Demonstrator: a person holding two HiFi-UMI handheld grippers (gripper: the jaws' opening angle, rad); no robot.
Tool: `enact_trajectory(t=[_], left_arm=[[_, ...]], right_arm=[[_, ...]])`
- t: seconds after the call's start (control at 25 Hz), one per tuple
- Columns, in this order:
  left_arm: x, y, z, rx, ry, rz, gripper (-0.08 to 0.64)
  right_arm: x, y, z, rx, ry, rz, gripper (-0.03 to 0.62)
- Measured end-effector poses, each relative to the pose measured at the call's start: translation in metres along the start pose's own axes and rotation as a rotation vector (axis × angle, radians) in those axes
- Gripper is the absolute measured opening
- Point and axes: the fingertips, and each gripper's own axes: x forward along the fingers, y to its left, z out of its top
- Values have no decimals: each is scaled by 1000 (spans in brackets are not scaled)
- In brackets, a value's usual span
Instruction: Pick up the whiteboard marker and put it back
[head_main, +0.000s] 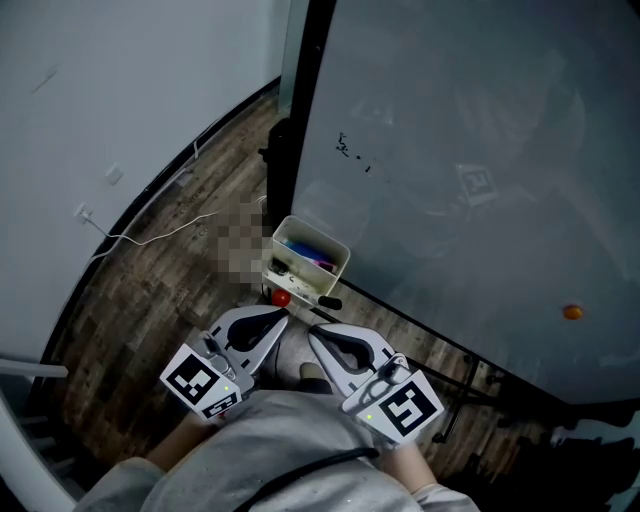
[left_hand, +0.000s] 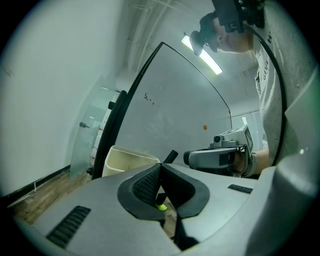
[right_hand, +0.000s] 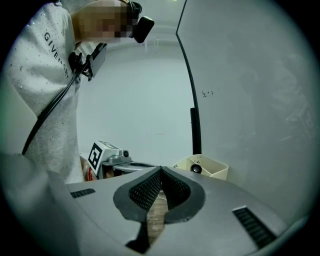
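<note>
Left gripper (head_main: 273, 319) and right gripper (head_main: 319, 334) were held low, close to person's body, side by side, tips pointed toward whiteboard (head_main: 480, 150).
- Left jaws together, tips touching, nothing clamped.
- Right jaws also together, empty; only wood floor (head_main: 170, 290) showed through gap behind tips.
- Black whiteboard marker (head_main: 324, 300) lay at near side of cream box (head_main: 340, 262) on board's lower edge, just ahead of both grippers, untouched.
- Coloured items inside box.
- Red object (head_main: 281, 297) just beside box.
- Orange dot (head_main: 572, 312) on board, well apart.

Two grippers (head_main: 281, 320) (head_main: 314, 333), one whiteboard (head_main: 480, 150), one tray (head_main: 338, 272)
</note>
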Motion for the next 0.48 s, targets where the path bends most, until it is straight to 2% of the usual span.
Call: enact_trajectory(t=[0.48], left_arm=[[7,1,-8,-16,18,6,15]], right_arm=[[4,-1,-7,5,11,74,20]])
